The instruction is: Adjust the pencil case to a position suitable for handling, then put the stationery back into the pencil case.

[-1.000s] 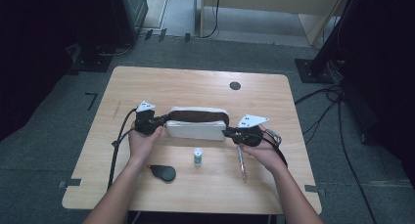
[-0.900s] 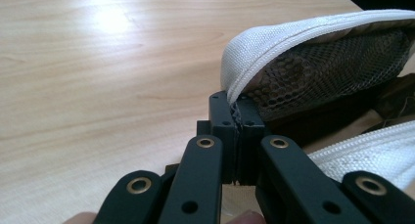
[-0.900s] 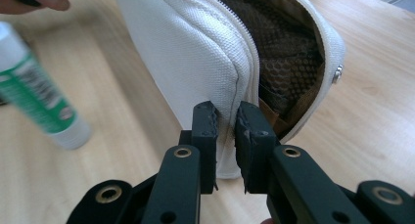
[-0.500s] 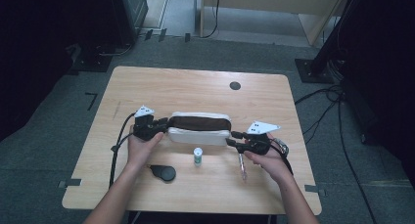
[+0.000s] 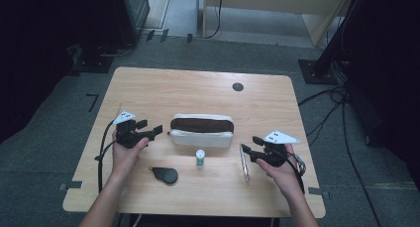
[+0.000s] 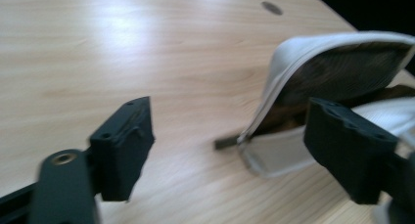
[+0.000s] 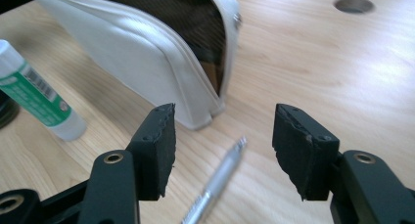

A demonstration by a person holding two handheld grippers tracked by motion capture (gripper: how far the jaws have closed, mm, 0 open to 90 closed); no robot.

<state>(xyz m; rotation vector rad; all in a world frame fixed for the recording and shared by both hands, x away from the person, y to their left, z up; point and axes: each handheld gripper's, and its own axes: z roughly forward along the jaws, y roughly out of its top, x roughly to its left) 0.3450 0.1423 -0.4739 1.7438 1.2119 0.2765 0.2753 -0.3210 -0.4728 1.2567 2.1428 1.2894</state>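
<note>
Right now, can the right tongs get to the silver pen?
Probably yes. The right tongs are open beside the pen, which lies bare on the table, apart from the pouch and the glue stick.

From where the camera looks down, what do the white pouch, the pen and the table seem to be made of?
The pouch looks like soft white leather or vinyl, creased, with a dark woven-looking lining. The pen looks like metal: silvery with a sheen. The table looks like light wood or wood-grain laminate, smooth, reflecting light.
</note>
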